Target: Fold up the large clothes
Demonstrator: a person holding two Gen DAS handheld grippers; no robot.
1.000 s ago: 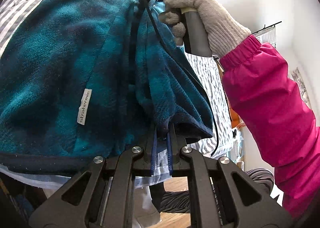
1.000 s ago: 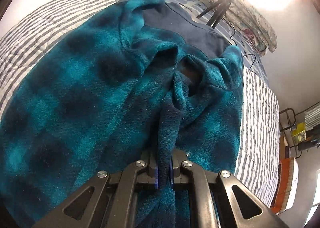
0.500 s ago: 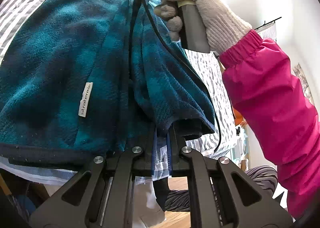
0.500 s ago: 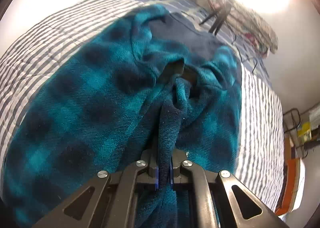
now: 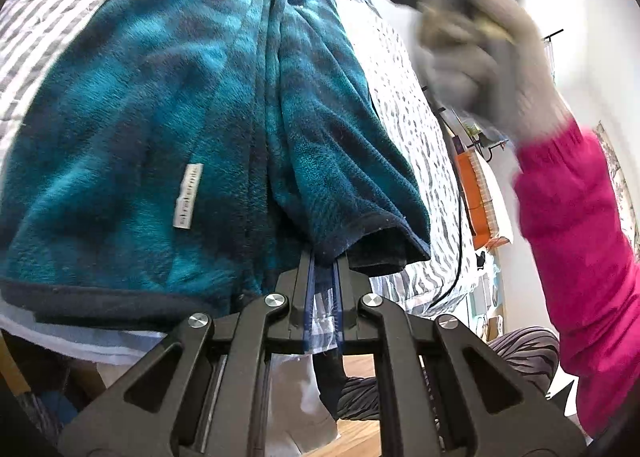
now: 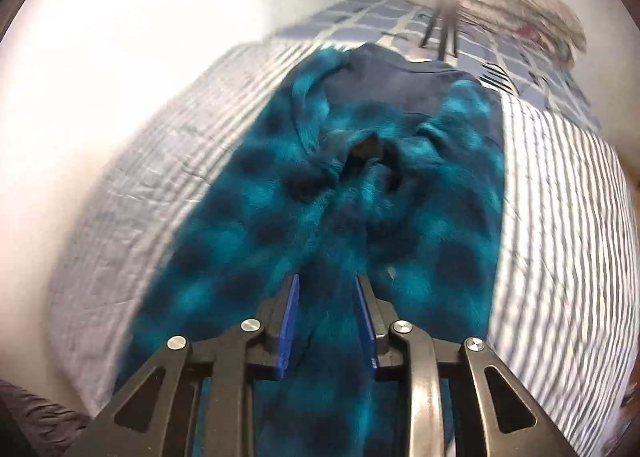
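Left claw (image 5: 323, 257) pinches teal fleece (image 5: 168, 105) hem.

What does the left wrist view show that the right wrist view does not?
Only the left wrist view shows the gloved hand, pink sleeve, the white label and the left tongs shut on the dark hem. Only the right wrist view shows the right tongs opening above the fabric, nothing pinched, and the navy collar area. Both show the teal plaid fleece on the striped bedding.

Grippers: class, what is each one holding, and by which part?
Left gripper: shut on the fleece, gripping its dark hem. Right gripper: jaws opening, clear of the fleece below; it holds nothing.
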